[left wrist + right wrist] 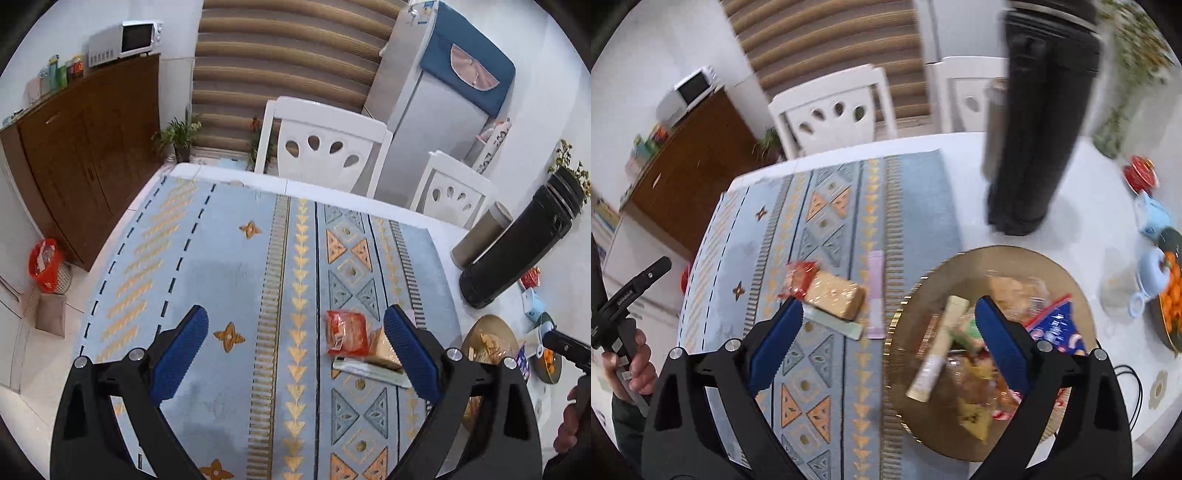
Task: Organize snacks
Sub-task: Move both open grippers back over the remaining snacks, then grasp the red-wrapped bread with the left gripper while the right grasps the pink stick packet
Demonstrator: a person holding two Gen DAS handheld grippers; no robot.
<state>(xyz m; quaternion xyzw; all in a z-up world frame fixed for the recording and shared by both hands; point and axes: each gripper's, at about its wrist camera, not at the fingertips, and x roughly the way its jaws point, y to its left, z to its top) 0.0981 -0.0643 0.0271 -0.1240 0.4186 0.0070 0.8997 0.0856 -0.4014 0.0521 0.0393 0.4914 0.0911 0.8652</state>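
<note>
Holding both sets of jaws wide apart and empty, we are hovering above the tabletop. Our left gripper (295,354) is hanging over the blue patterned cloth (229,273), and its right-hand pad (410,350) is covering part of a small cluster of snacks: a red packet (345,330), a clear-wrapped biscuit pack (382,349) lying against it, and a pale green sachet (369,371) under the pack's near side. Our right gripper (888,347) is straddling the rim of the golden plate (1067,273), which is sitting just off the cloth's right edge and holding a heap of wrapped snacks, among them a long beige stick packet (938,354) and a blue packet (1058,328). In the right wrist view a pink sachet (876,295) is lying between the biscuit pack and the plate. Further toward the far right corner, a tall black flask (1034,129) is standing upright, with a bowl of oranges (1172,291) at the right edge.
</note>
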